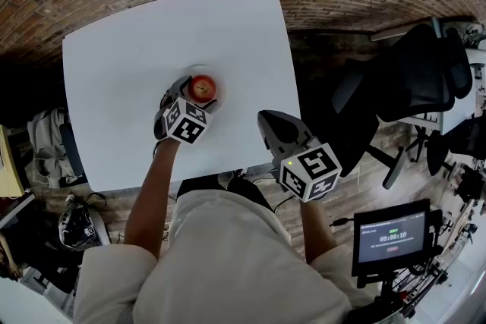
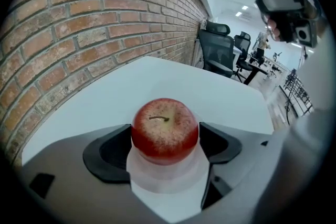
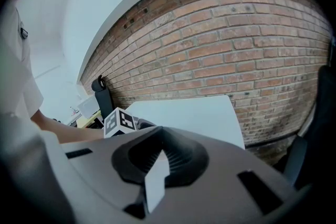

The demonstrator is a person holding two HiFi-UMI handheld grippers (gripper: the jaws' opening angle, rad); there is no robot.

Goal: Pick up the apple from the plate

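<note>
Left gripper view: we find the round red apple point(image 2: 165, 131) seated on the small white plate point(image 2: 167, 186) on the white table point(image 2: 173, 78). The jaws of the left gripper point(image 2: 165, 138) stand wide apart, one dark pad on each side of the fruit, a placement we judge to be the set-up for closing on its widest part. The right gripper point(image 3: 159, 155) has its jaws closed on nothing and sits at the table's edge, well apart from the plate, which we judge leaves the pick unobstructed.
</note>
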